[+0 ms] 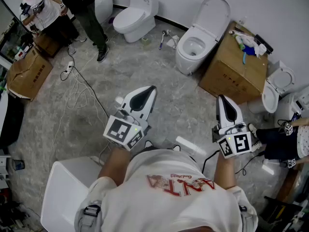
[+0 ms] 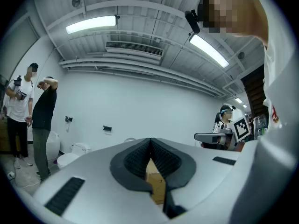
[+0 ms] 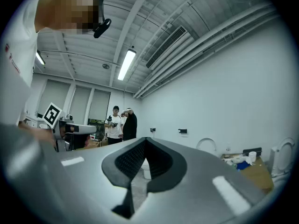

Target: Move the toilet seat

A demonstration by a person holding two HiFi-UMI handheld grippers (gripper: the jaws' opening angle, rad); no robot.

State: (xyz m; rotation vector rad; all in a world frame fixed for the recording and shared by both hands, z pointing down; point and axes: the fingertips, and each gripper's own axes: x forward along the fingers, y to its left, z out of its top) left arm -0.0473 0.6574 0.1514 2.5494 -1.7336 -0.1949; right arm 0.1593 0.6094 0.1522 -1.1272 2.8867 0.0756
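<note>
The left gripper (image 1: 150, 92) and right gripper (image 1: 223, 100) both have their jaws pressed together on nothing, held out over the floor (image 1: 159, 81). The task looks unstarted, with only the approach in hand. The toilet (image 1: 189, 52) stands well ahead at the far wall, its seat (image 1: 213, 12) tipped up; whether a separate lid is raised with it I cannot tell. Next, probably: step closer, part one pair of jaws and take the seat's rim. A box (image 1: 232, 74) crowds the toilet's right side, and cables (image 1: 79, 88) trail along the floor's left.
</note>
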